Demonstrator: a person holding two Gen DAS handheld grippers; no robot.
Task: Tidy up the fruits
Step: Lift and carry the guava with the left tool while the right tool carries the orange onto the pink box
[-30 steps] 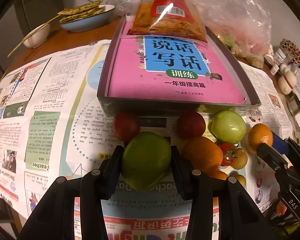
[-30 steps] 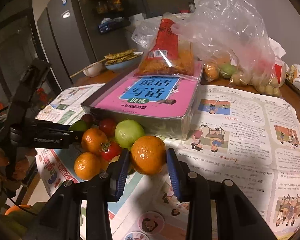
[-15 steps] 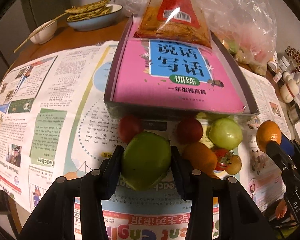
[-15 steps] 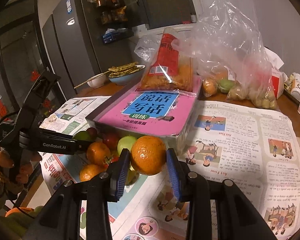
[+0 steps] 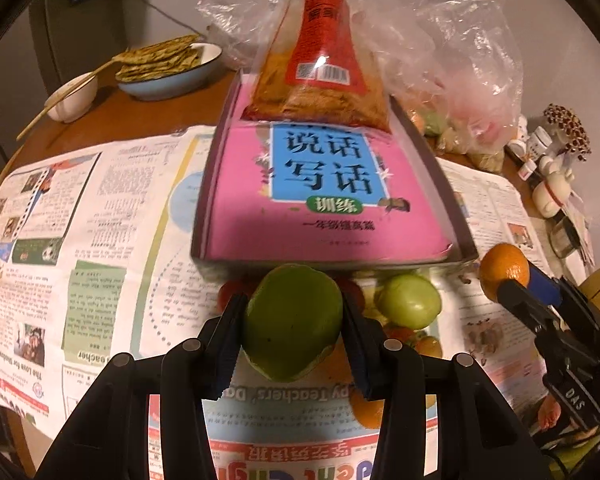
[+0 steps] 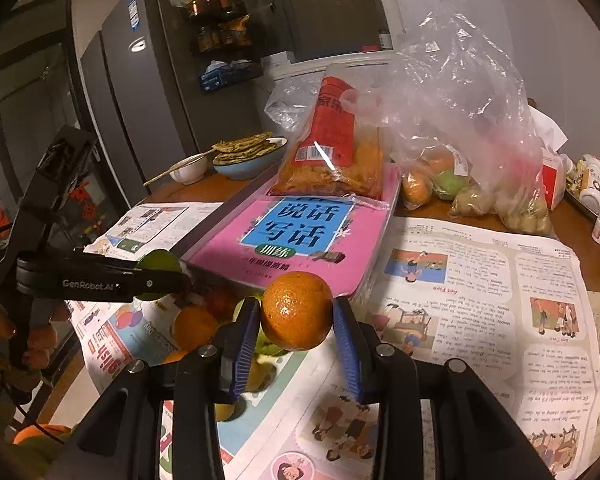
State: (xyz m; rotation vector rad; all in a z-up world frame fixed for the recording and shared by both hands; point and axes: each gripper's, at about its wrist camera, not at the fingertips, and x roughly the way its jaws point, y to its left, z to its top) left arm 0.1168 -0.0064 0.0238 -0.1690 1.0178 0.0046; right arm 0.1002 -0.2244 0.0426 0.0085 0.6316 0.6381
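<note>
My left gripper is shut on a green apple and holds it up above the newspaper, level with the front edge of the pink book. My right gripper is shut on an orange, also lifted; it shows at the right in the left wrist view. Below lie another green apple, red tomatoes and oranges in a cluster by the book's front edge. The left gripper with its apple shows at the left in the right wrist view.
A snack bag lies on the book's far end. A clear plastic bag of produce stands to the right. A blue bowl of flatbread and a small white bowl with chopsticks are at the back left. Small bottles line the right edge.
Both grippers have risen with their fruit, the green apple and the orange now higher above the fruit cluster. The cluster on the newspaper has not moved.
</note>
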